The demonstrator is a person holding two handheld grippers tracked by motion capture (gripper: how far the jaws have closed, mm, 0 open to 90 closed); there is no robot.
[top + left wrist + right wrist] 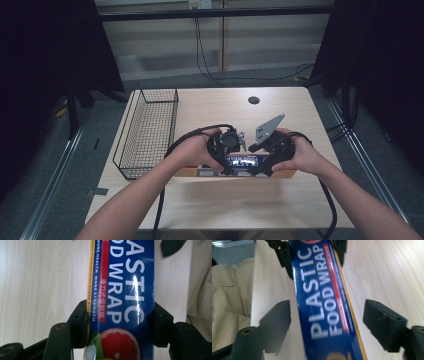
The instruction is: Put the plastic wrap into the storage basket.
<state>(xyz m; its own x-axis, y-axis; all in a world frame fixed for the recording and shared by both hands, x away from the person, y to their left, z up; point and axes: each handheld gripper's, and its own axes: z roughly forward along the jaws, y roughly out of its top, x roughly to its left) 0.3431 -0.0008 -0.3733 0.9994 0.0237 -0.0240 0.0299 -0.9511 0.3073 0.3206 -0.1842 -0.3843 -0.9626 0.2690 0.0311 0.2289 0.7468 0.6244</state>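
A long blue box of plastic food wrap lies flat near the table's front edge, printed with white letters and a grapefruit slice. In the left gripper view both black pads of my left gripper press on the sides of the box, so it is shut on it. My right gripper straddles the same box farther along, its jaws open with a gap on each side. In the high view, left gripper and right gripper sit close together over the box, each in a hand.
A black wire basket stands on the left part of the light wooden table. A dark round cable hole lies at the far middle. Black curtains flank the table. The table's front edge runs just beyond the box.
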